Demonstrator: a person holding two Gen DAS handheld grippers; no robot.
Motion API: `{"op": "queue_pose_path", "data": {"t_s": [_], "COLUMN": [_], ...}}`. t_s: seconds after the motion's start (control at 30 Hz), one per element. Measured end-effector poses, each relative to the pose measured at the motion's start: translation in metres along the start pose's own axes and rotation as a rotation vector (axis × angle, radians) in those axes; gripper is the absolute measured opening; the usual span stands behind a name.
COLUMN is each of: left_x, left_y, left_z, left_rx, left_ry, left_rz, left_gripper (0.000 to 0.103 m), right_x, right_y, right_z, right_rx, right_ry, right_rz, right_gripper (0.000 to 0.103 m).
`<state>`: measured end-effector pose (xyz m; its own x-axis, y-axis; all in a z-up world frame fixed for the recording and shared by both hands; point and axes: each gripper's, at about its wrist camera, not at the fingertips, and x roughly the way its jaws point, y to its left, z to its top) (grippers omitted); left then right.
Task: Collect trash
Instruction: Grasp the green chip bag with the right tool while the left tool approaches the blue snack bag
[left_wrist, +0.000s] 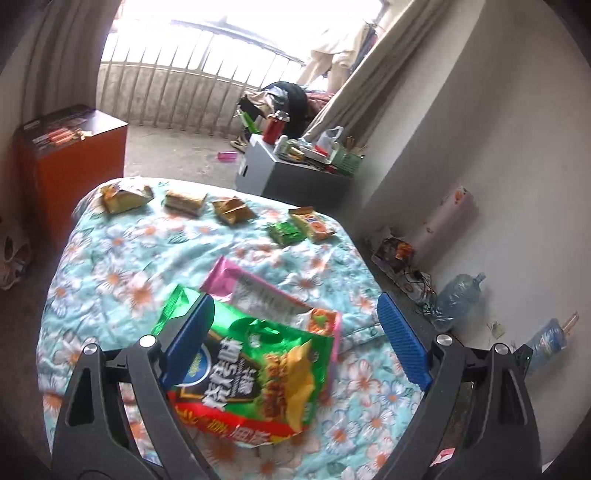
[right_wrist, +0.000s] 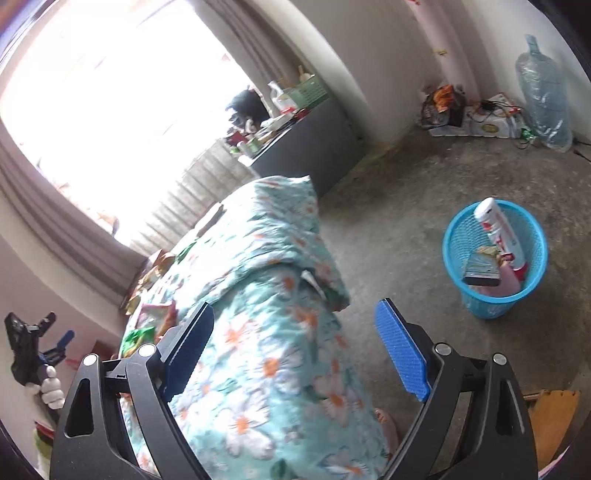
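A green chip bag (left_wrist: 258, 373) lies on the flowered quilt (left_wrist: 110, 266) between the fingers of my left gripper (left_wrist: 295, 306), which is open; the bag's left edge is by the left pad (left_wrist: 188, 332). A pink packet (left_wrist: 236, 280) sits partly under the bag. Several wrappers (left_wrist: 184, 203) line the quilt's far edge, with a green one (left_wrist: 284, 232) and an orange one (left_wrist: 314, 225) to the right. My right gripper (right_wrist: 295, 306) is open and holds nothing, above the quilt's edge (right_wrist: 266, 332). A blue mesh basket (right_wrist: 491, 306) on the floor holds a white bottle (right_wrist: 498, 232) and other trash.
An orange cabinet (left_wrist: 74, 155) stands left of the bed and a cluttered grey box (left_wrist: 291, 173) beyond it. A large water jug (right_wrist: 543, 92) and tangled wires (right_wrist: 472, 114) lie along the wall. Bare concrete floor (right_wrist: 399, 221) separates bed and basket. A gloved hand (right_wrist: 51, 391) holds the left gripper (right_wrist: 59, 328).
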<state>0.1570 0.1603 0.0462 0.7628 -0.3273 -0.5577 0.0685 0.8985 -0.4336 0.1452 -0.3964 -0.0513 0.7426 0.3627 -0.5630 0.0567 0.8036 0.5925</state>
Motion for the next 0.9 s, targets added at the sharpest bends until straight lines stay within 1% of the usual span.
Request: {"op": "queue_pose_path", "data": {"t_s": [0.03,0.17,0.23,0.3,0.33,0.4,0.5,0.57,0.6,0.67,0.7,0.73,0.83,0.9], "left_x": [-0.004,-0.015,-0.019,-0.022,-0.023,-0.027,-0.030,-0.030,-0.030,-0.030,-0.030,-0.030,-0.030,-0.030], "left_y": [0.009,0.039,0.047,0.056,0.059,0.069,0.080,0.086,0.089,0.093,0.095,0.097,0.098,0.098], "left_z": [-0.008,-0.037,-0.053,-0.064,-0.069,-0.080,-0.089,-0.093,-0.094,-0.095,-0.096,-0.096,-0.099,-0.099], "left_rx": [-0.018,-0.065,-0.075,-0.076,-0.076,-0.082,-0.090,-0.096,-0.098,-0.099,-0.100,-0.103,-0.102,-0.096], "left_ry": [0.003,0.018,0.024,0.020,0.018,0.009,-0.001,-0.002,-0.001,-0.002,-0.003,-0.005,-0.010,-0.012], "left_rz": [0.009,0.000,0.003,0.018,0.028,0.053,0.081,0.090,0.094,0.098,0.096,0.092,0.084,0.084], "left_gripper": [0.086,0.086,0.086,0.086,0.086,0.086,0.085,0.086,0.085,0.085,0.085,0.085,0.085,0.085], "right_x": [0.002,0.018,0.030,0.046,0.055,0.080,0.111,0.128,0.135,0.150,0.157,0.162,0.170,0.173], "right_y": [0.013,0.070,0.098,0.122,0.133,0.157,0.192,0.210,0.216,0.222,0.224,0.225,0.228,0.226], "right_z": [-0.004,-0.026,-0.034,-0.043,-0.049,-0.071,-0.114,-0.142,-0.151,-0.165,-0.169,-0.169,-0.164,-0.161], "right_rx": [-0.012,-0.084,-0.126,-0.128,-0.112,-0.060,0.011,0.037,0.051,0.087,0.096,0.103,0.143,0.182], "right_ry": [0.018,0.099,0.152,0.217,0.263,0.393,0.565,0.658,0.686,0.708,0.710,0.696,0.651,0.626], "right_rz": [0.028,0.120,0.174,0.237,0.284,0.392,0.494,0.507,0.496,0.424,0.374,0.350,0.327,0.311], "right_gripper": [0.087,0.087,0.087,0.087,0.087,0.086,0.086,0.083,0.083,0.083,0.082,0.079,0.077,0.071]}}
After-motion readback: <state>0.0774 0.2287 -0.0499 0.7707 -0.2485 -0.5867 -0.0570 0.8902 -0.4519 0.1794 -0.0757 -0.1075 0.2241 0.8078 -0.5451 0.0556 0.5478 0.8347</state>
